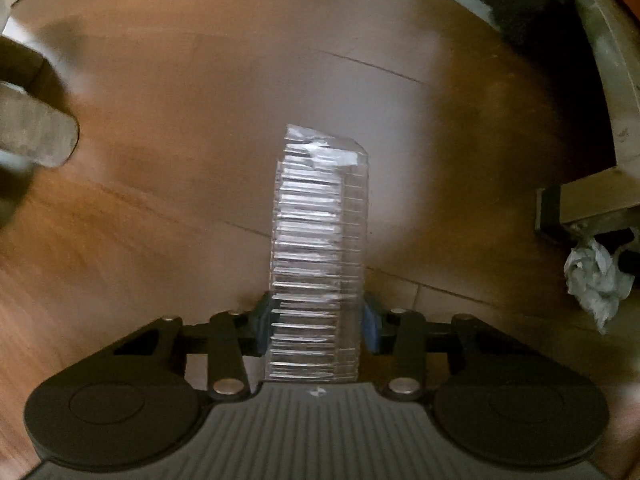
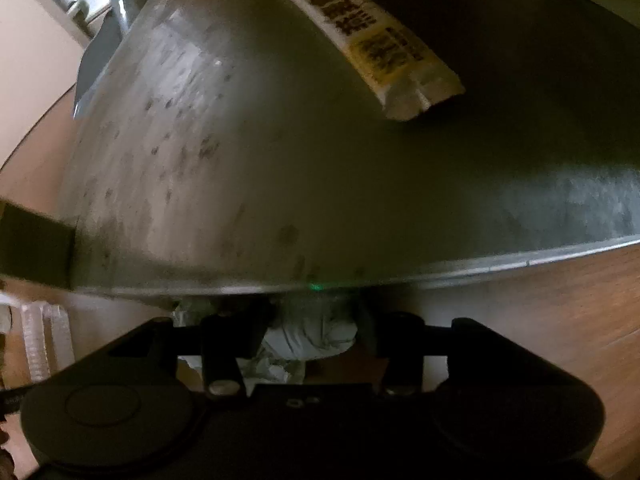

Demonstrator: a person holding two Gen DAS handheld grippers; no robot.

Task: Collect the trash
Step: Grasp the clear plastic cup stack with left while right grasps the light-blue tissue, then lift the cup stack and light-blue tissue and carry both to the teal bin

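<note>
Fingers [image 1: 262, 326] of the left gripper [image 1: 316, 324] are closed on one clear ribbed plastic tray [image 1: 318, 240]: the two blue pads press its two sides, and the tray reaches away from the gripper over the wooden floor [image 1: 160, 100]. In the same view one crumpled grey-white paper wad [image 1: 596, 276] lies on the floor at the right edge, just beside a dark metal foot [image 1: 554, 210] of a steel frame.

From the right wrist, the right gripper [image 2: 316, 334] points down at one crumpled paper wad [image 2: 310, 338] that sits between its two dark fingers [image 2: 232, 336]. They stand apart on either side of it, and whether they press it cannot be told in the dim, blurred view. The wad lies on the floor just under the rim of one large grey metal table [image 2: 280, 160]. On that table lies one flat white printed packet [image 2: 360, 36]. At the left edge of this view the ribbed plastic tray [image 2: 40, 340] shows again.
</note>
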